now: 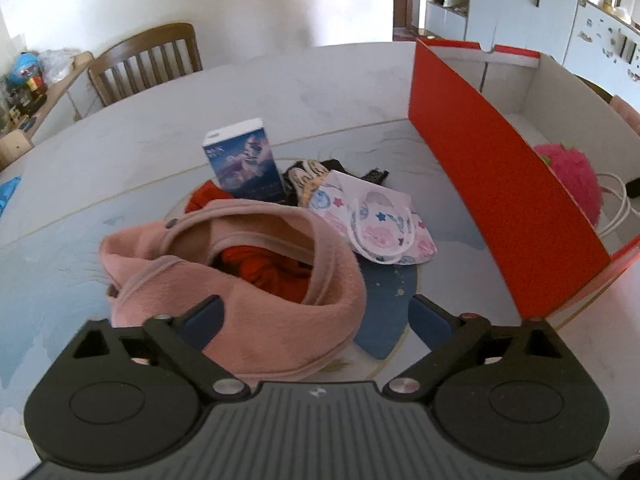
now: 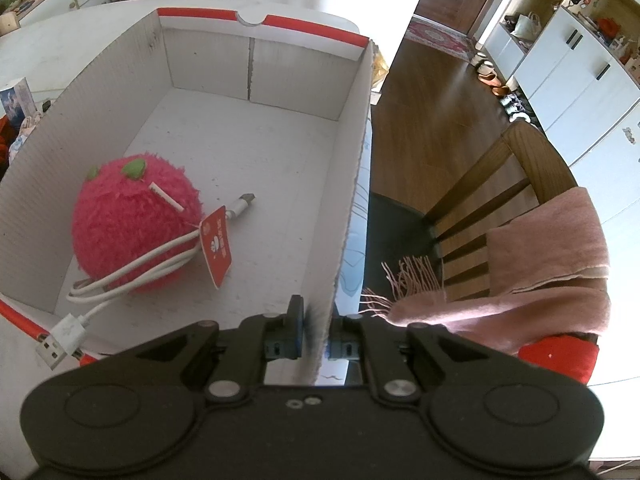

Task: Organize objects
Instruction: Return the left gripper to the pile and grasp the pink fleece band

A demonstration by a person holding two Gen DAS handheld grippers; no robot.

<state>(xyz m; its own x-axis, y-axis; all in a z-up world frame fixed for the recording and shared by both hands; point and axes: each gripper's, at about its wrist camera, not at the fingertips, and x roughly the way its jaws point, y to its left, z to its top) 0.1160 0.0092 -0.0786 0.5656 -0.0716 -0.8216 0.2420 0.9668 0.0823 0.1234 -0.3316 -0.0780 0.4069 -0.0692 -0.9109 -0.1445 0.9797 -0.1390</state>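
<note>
Pink hat (image 1: 240, 280) next, red box (image 2: 348, 184) braced.
Left gripper (image 1: 316, 316) gapes wide, empty, over hat; bite its near brim. Right gripper (image 2: 316, 336) pinches box wall.

Pink fleece garment (image 1: 240, 292) crumpled on table, red cloth (image 1: 264, 266) bunched inside. Behind it: upright blue carton (image 1: 242, 166), patterned kids' face mask (image 1: 374, 216) lying flat. Red-and-white cardboard box (image 2: 280, 56) open, holding pink fuzzy strawberry plush (image 2: 132, 228) and coiled white USB cable (image 2: 120, 284).
</note>
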